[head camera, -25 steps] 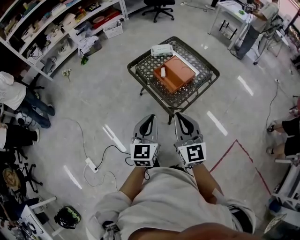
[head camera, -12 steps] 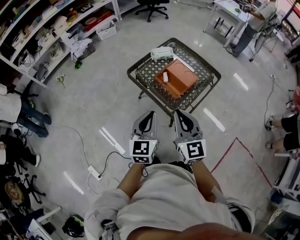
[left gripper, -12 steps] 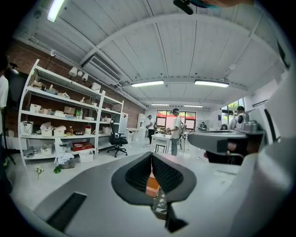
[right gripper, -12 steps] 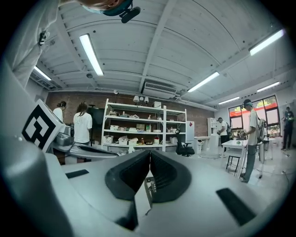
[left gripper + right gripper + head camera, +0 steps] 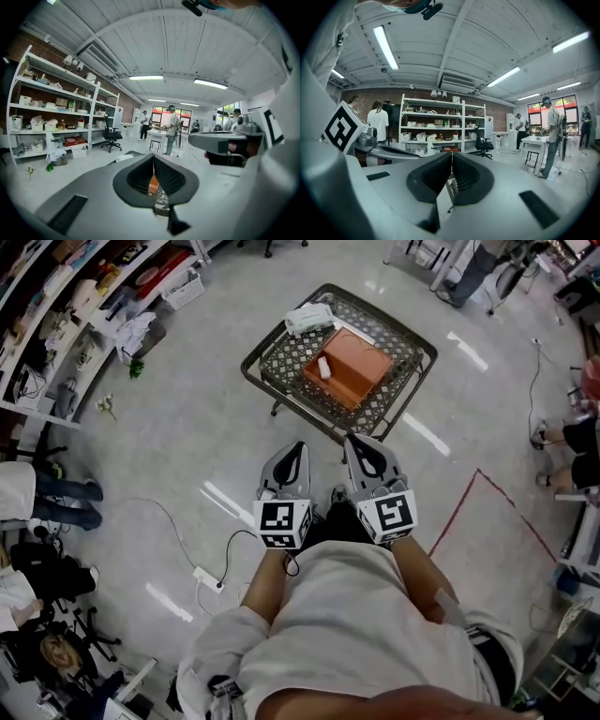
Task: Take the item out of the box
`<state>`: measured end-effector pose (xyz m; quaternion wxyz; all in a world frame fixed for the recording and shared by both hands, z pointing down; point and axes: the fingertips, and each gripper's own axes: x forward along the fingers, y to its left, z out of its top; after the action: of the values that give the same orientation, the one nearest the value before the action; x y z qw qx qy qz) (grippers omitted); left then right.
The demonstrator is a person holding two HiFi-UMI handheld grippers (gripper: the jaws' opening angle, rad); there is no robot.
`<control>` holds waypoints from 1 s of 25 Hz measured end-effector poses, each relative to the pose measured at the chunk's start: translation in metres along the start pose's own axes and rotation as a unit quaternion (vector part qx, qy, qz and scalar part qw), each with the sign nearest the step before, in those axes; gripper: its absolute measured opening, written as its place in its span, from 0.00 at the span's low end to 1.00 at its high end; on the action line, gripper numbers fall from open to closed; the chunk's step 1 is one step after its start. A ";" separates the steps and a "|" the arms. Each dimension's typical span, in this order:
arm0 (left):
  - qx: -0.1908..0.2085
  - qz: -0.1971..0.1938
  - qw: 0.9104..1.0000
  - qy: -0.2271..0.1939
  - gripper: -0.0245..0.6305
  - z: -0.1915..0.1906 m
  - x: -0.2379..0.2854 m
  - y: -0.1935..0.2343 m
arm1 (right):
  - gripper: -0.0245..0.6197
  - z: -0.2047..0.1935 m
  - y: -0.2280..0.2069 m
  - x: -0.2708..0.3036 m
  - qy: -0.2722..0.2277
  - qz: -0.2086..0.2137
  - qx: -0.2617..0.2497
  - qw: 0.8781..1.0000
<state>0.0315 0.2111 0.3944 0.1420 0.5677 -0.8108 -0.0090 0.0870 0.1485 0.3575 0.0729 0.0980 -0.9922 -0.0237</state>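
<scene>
An orange box [image 5: 347,368] lies on a metal mesh table [image 5: 267,381] in the upper middle of the head view. A small white item [image 5: 324,367] rests on the box's left part. My left gripper [image 5: 301,446] and right gripper [image 5: 352,439] are held side by side just short of the table's near edge, both shut and empty. In the left gripper view the gripper [image 5: 153,157] has its jaws together, and a strip of the orange box [image 5: 153,184] shows through the hollow behind the tips. The right gripper [image 5: 451,154] points past the table toward shelves.
A white packet [image 5: 310,317] lies on the table's far left corner. A power strip with cables [image 5: 208,577] lies on the floor to my left, and red tape [image 5: 469,493] marks the floor at right. Shelves [image 5: 84,296] line the left wall; people [image 5: 37,491] stand at both sides.
I have stepped closer to the table, so it now lies just beyond the gripper tips. Both grippers stayed shut and side by side.
</scene>
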 end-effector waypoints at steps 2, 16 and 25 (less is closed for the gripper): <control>0.001 -0.010 1.000 0.007 0.06 -0.002 0.011 -0.001 | 0.05 -0.003 -0.008 0.007 0.006 -0.005 0.000 1.000; 0.008 -0.063 0.995 0.078 0.06 -0.007 0.132 0.036 | 0.05 -0.037 -0.085 0.106 0.056 -0.022 0.041 0.997; 0.019 -0.120 0.982 0.146 0.06 -0.019 0.220 0.037 | 0.05 -0.094 -0.160 0.150 0.118 -0.052 0.077 0.989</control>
<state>-0.0672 0.0242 0.4677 0.2462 0.6589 -0.7071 0.0729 -0.0136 -0.0412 0.4619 0.1800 0.1565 -0.9693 0.0603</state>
